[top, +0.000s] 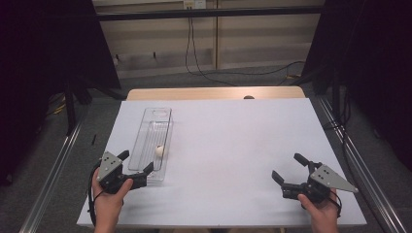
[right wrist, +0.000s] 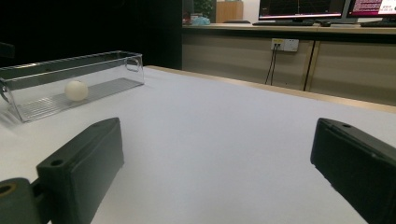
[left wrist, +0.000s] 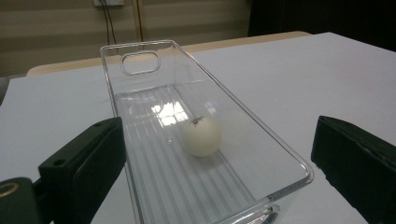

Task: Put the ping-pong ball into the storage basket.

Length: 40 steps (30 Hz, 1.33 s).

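A clear bin (top: pixel 156 141) lies lengthwise on the left part of the white table (top: pixel 233 145), and a white ball (top: pixel 159 151) rests on its ribbed floor, toward the near end. In the high view the left gripper (top: pixel 137 162) sits at the bin's near end with its jaws apart, one finger outside the left wall and the other up against the near right corner; the left hand (top: pixel 109 199) holds it from below. The right gripper (top: pixel 286 168) is well apart from the bin, over bare table near the right front, jaws also spread and holding nothing, in the right hand (top: pixel 323 211). The left gripper view looks straight down the bin (left wrist: pixel 205 93): the ball (left wrist: pixel 201 136) lies between the walls with a small dark speck on top, and a handle slot (left wrist: pixel 140 62) is cut in the far end wall; both jaws stand wide, flanking the near end of the bin, and whether they touch it cannot be told here. The right gripper view sees the bin (right wrist: pixel 70 84) from the side, far off to the left, with the ball (right wrist: pixel 76 90) through its wall; beyond the table edge it takes in a wooden counter (right wrist: pixel 289 56), a wall socket (right wrist: pixel 284 44) and lit monitors (right wrist: pixel 327 7).
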Available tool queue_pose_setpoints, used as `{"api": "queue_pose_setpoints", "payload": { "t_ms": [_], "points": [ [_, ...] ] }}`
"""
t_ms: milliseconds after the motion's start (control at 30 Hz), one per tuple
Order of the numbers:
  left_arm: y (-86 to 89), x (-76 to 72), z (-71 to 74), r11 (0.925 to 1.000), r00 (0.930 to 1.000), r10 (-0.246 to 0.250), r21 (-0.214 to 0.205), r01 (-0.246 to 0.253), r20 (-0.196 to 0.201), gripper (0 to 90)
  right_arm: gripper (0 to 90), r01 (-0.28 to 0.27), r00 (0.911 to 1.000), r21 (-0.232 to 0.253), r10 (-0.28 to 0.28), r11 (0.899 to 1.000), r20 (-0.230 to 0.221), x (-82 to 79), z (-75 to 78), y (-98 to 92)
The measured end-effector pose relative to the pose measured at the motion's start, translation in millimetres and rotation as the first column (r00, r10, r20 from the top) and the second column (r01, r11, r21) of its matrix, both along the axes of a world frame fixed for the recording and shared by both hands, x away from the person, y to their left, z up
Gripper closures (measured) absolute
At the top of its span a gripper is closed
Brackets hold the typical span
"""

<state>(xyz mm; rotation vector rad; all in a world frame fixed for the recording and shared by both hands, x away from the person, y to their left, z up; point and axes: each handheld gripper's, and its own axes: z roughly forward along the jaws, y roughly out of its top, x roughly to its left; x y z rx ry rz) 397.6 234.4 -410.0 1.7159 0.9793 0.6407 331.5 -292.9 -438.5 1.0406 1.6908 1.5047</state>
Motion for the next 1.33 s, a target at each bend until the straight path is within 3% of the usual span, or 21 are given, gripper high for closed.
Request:
{"api": "queue_pose_setpoints", "payload": {
  "t_ms": [533, 1033, 1333],
  "points": [
    [2.4, -6.4, -6.7, 0.9994, 1.0000, -0.005, 0.035, 0.005, -0.004, 3.4, 1.9, -0.002, 1.0000, 0.000, 0.002, 1.000, 0.000, -0.2, 0.1, 0.2],
    [6.0, -9.6, -13.5, 0.9998, 0.9999, 0.004, 0.021, -0.003, -0.013, 3.4, 2.0, -0.006, 1.0000, -0.002, 0.006, 1.000, 0.002, -0.3, 0.2, -0.2],
    [8.4, -8.8, -13.9, 0.9999, 0.9999, 0.013, 0.003, -0.013, 0.000, 3.3, 2.0, -0.005, 1.0000, -0.007, 0.005, 1.000, 0.002, -0.4, -0.4, -0.2]
  ]
}}
